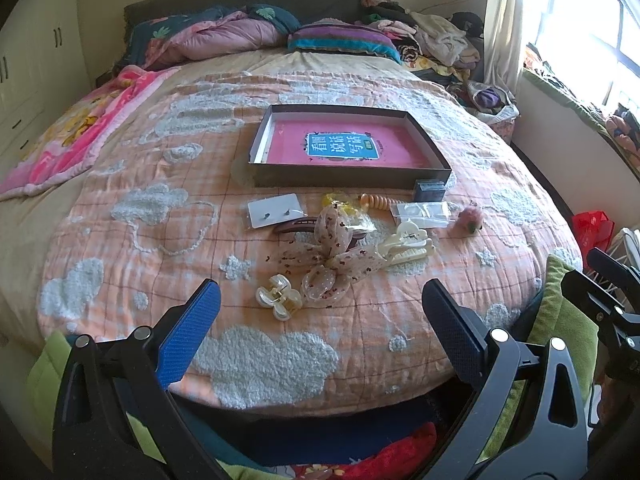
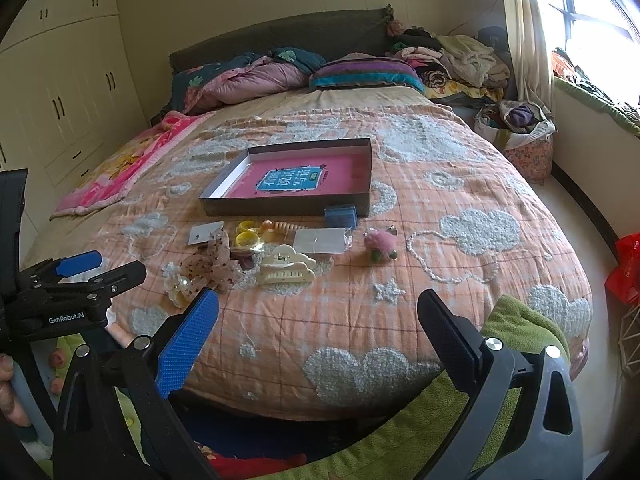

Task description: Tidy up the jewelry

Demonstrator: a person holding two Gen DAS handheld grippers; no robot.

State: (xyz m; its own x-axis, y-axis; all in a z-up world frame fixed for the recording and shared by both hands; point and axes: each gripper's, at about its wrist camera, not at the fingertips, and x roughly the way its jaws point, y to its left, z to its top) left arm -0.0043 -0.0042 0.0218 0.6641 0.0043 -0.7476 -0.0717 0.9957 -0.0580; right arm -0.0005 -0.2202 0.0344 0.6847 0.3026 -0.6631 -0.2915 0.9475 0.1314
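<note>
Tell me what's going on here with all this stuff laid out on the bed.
A person holds a pair of tongs in each hand over the foot of a bed, about to sort hair accessories and jewelry. Both the left tongs and the right tongs are open and hold nothing. A shallow box with a pink book in it sits mid-bed. In front of it lie a floral bow, a cream claw clip, a small pearly clip, an earring card and a pink pompom. Nothing has gone into the box yet.

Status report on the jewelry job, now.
Left gripper open, empty; right gripper open, empty, both short of the pile. Hair clips and bow loose on quilt, tray holds none. Nothing blocking.
</note>
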